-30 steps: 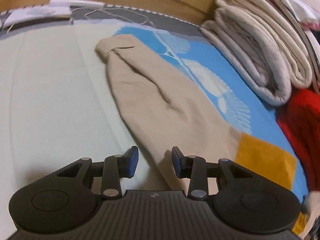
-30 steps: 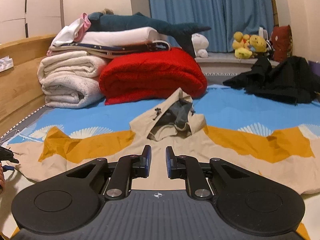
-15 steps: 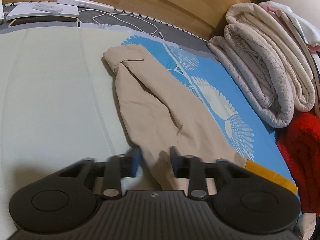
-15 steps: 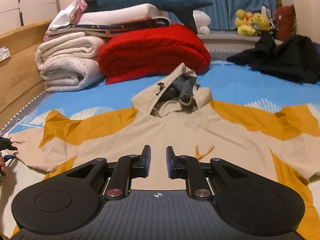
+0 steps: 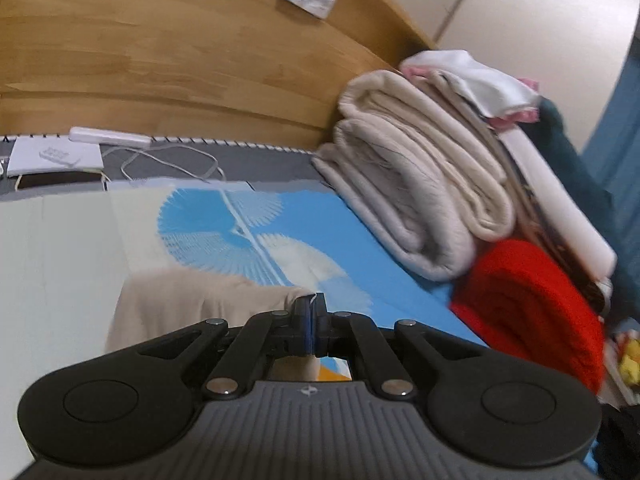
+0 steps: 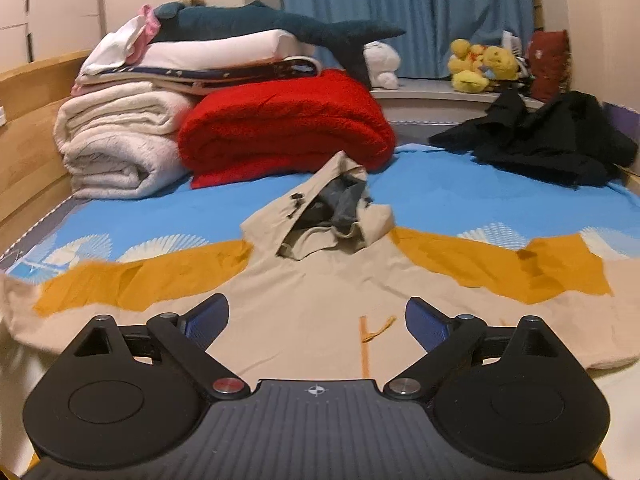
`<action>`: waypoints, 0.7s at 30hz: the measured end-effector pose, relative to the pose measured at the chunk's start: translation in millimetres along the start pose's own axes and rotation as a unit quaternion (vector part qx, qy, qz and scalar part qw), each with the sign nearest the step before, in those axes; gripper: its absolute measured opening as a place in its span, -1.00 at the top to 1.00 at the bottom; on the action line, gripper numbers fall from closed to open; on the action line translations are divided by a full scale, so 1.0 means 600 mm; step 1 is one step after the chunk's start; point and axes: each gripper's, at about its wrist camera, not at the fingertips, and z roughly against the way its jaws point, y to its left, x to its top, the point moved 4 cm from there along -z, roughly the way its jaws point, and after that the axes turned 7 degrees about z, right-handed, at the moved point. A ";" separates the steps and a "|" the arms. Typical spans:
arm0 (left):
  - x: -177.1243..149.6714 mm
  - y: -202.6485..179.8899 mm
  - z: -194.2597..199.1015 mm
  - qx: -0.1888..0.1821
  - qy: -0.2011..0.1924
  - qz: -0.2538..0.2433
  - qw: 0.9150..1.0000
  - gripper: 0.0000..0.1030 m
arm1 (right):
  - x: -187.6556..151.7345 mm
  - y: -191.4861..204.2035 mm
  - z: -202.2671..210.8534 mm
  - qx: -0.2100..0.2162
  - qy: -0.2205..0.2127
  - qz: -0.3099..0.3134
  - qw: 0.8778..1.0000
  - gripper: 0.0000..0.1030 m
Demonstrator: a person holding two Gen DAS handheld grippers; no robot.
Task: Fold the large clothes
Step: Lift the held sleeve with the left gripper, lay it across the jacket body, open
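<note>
Left wrist view: left gripper (image 5: 310, 322) clamped on beige sleeve (image 5: 192, 304) | right gripper (image 6: 317, 322) wide apart, holding nothing, over one hoodie (image 6: 320, 300) | no legible writing

Hoodie (image 6: 320, 312): beige body, mustard-yellow bands across both sleeves, grey hood lining, and a mustard drawcord on the chest. Sleeve (image 5: 200, 304) in the left wrist view: plain beige. Bed sheet (image 6: 440, 208): bright blue printed with white fan-shaped motifs, turning pale cream toward one side. Folded blanket (image 6: 280, 128): solid red, fleecy. Rolled quilts (image 6: 116, 148): off-white with faint grey stitching. Plush shark (image 6: 260, 20): dark teal. Soft toys (image 6: 480, 64): yellow. Heap of clothes (image 6: 552, 136): black. Curtain (image 6: 400, 8): blue. Headboard (image 5: 160, 52): honey-brown wood grain. Left tool (image 5: 310, 330) and right tool (image 6: 316, 320): black bodies with blue finger pads.
</note>
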 end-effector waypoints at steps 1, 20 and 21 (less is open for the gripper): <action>-0.013 -0.006 0.010 -0.006 0.006 -0.003 1.000 1.00 | 0.000 -0.005 0.002 0.000 0.000 -0.008 1.000 -0.85; -0.479 -0.320 0.183 -0.341 0.164 -0.375 0.846 0.81 | -0.030 -0.079 -0.014 -0.033 0.040 -0.036 0.998 0.47; -0.520 -0.322 0.185 -0.358 0.217 -0.397 0.817 0.68 | -0.031 -0.078 -0.019 -0.031 0.043 -0.037 0.998 0.36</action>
